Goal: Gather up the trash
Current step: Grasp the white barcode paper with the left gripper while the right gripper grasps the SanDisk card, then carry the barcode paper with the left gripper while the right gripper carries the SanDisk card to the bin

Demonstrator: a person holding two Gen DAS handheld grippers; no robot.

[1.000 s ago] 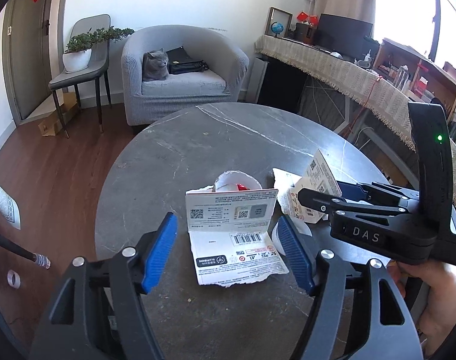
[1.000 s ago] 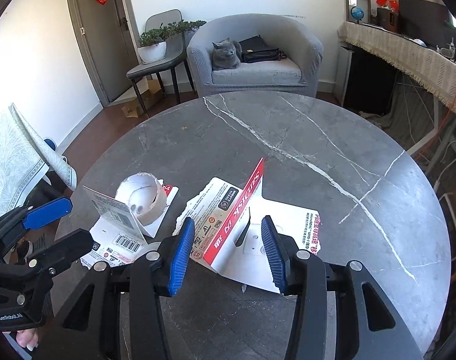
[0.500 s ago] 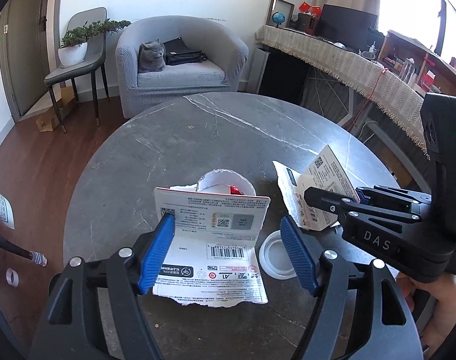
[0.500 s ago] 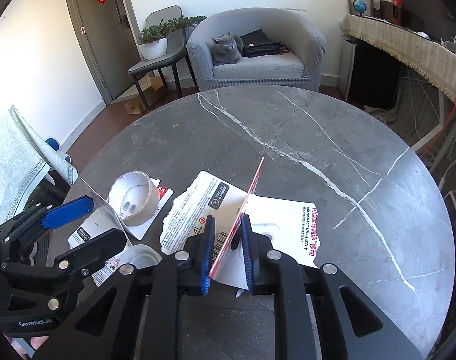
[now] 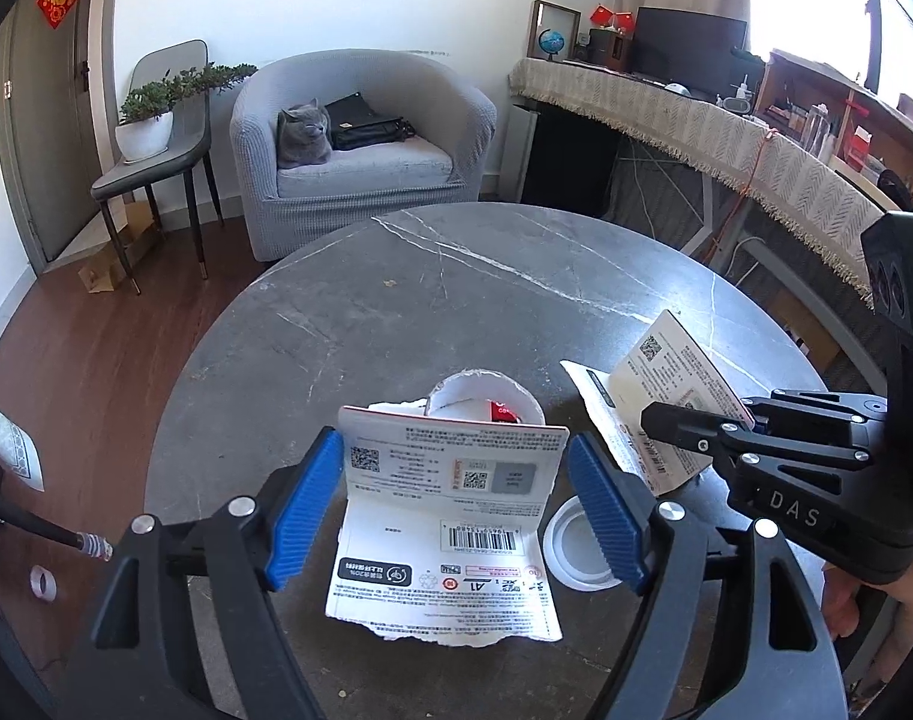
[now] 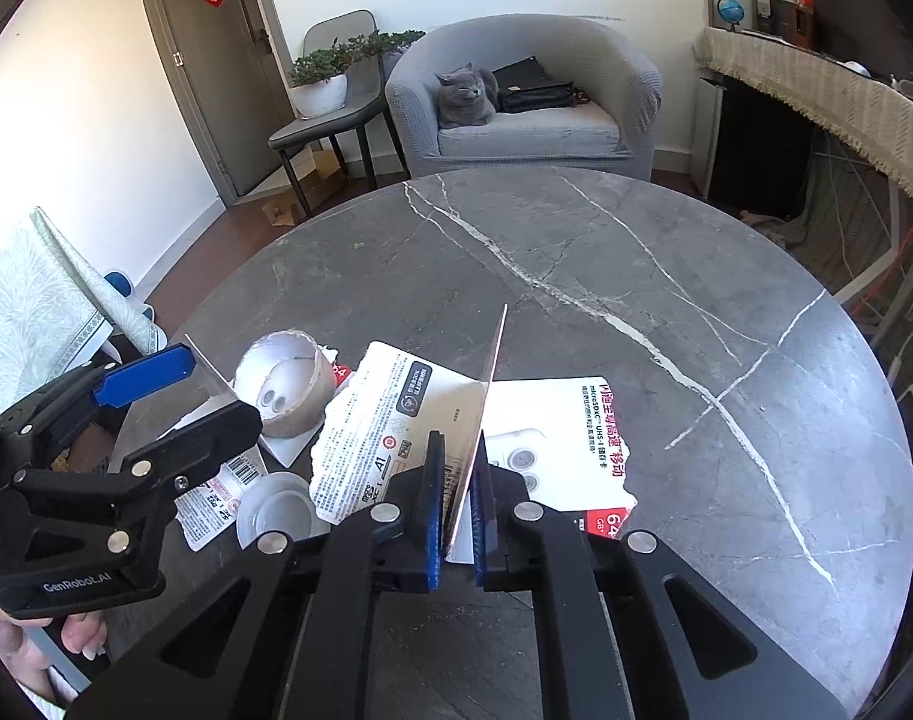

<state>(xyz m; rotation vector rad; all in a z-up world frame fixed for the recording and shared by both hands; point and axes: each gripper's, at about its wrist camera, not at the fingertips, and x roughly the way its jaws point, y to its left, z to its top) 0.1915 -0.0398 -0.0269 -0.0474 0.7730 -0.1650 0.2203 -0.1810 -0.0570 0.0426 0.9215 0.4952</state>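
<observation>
You work over a round grey marble table (image 6: 576,252) veined in white. Just ahead of your left gripper lie a torn printed card (image 5: 450,540), a paper cup (image 5: 486,402) and a clear plastic lid (image 5: 576,546); ahead of your right gripper, torn card packaging (image 6: 570,426).

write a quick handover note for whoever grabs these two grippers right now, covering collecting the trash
Right gripper: closing on the upright flap of the torn white memory-card package with red print, flap between the pads.
Left gripper: jaws opening, straddling the folded white barcode card, not gripping.
Also on the round grey marble table: white cardboard tape ring, clear round plastic lid.
Done: nothing removed yet.
Left: lift the package, grip the card, then collect the ring and lid.
</observation>
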